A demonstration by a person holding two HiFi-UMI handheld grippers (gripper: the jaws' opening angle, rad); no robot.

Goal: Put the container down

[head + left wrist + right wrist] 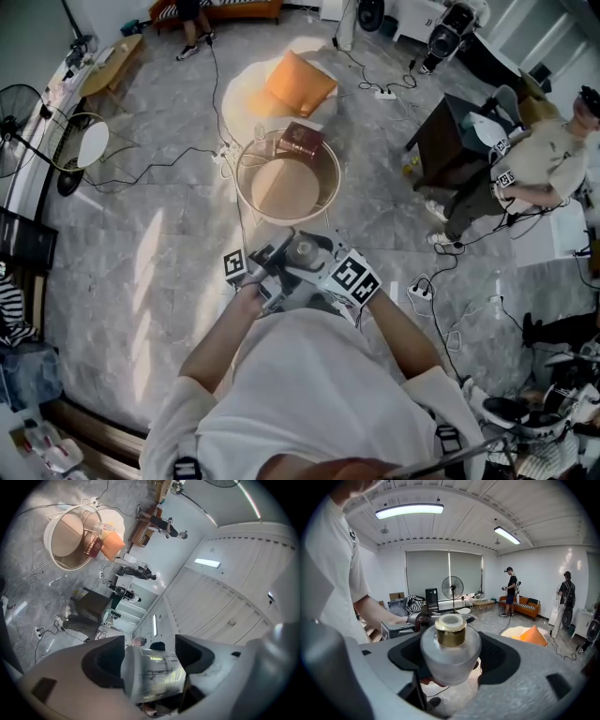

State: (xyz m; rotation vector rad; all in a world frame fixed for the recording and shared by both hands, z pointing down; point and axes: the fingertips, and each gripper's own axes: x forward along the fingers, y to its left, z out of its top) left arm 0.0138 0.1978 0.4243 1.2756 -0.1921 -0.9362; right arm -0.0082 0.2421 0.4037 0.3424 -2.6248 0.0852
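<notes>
The container (303, 251), a frosted glass bottle with a gold collar and an open neck, hung in the air in front of the person's chest, over the grey marble floor (169, 244) and just short of the round counter (246, 192). Both tools met on it: the right gripper (451, 660) had its fingers clenched on the bottle's rounded body from either side, neck up, and the left gripper (150, 660) had its fingers closed on the same bottle, whose printed label faced that camera. In the head view the left gripper (279, 267) and right gripper (323, 272) sat touching side by side. On the counter's far edge lay a dark red book (301, 141) beside a clear glass (260, 134). Beyond it an orange cushion (298, 82) rested on a pale round mat.
</notes>
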